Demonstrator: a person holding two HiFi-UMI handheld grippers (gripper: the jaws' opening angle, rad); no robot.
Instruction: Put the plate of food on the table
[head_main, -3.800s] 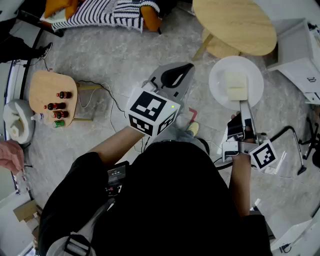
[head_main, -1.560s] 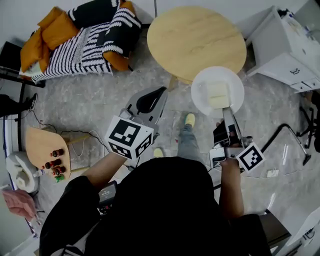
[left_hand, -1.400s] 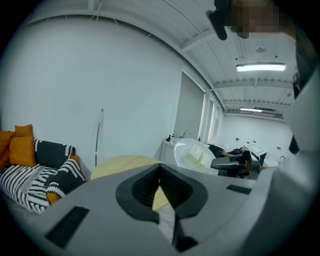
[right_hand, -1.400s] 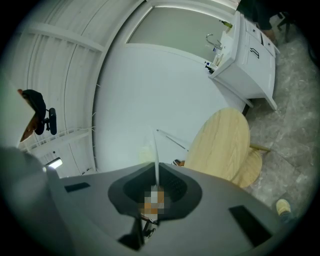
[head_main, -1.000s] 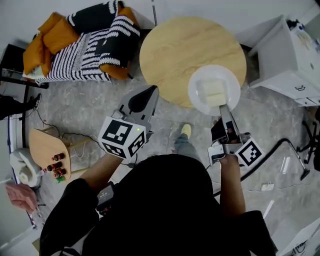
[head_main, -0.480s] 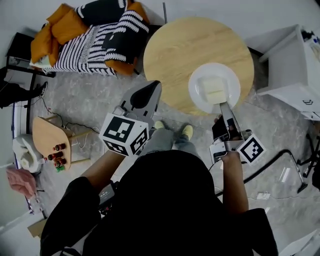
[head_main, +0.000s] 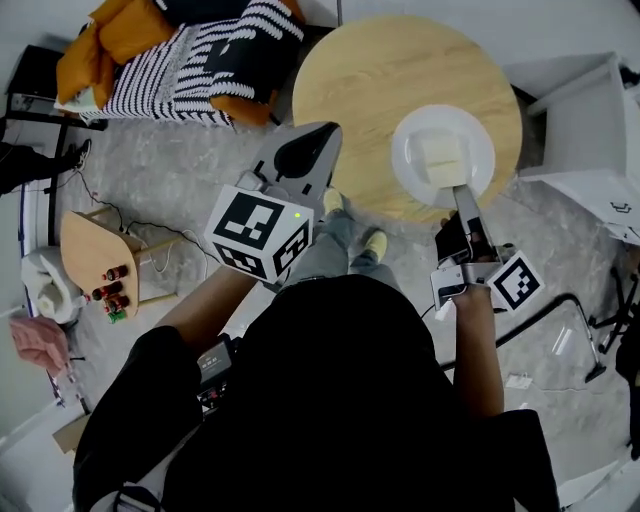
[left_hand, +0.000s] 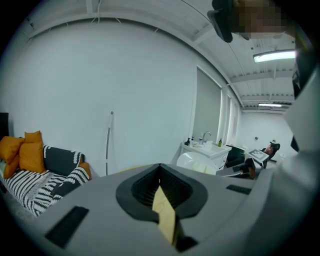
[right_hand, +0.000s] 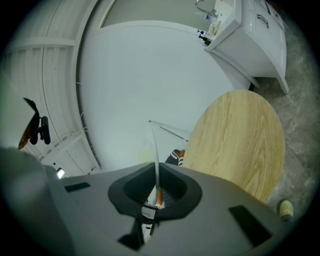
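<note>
round wooden table (head_main: 400, 70), floor (head_main: 180, 170) perhaps marble

Head view: looks steeply down from above the person; round table (head_main: 380, 70) far.
Left gripper view: close behind own jaws, faces roughly level; striped cushions (left_hand: 35, 182) left.
Right gripper view: close behind jaws, rolled sideways.
Shared with head view: round table (right_hand: 235, 145), plate (head_main: 442, 150) on right; striped cushions on left.

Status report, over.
Right tool shut on plate rim; left tool shut, empty. Plate with food over table, touchdown unclear. Table bare around it.
</note>
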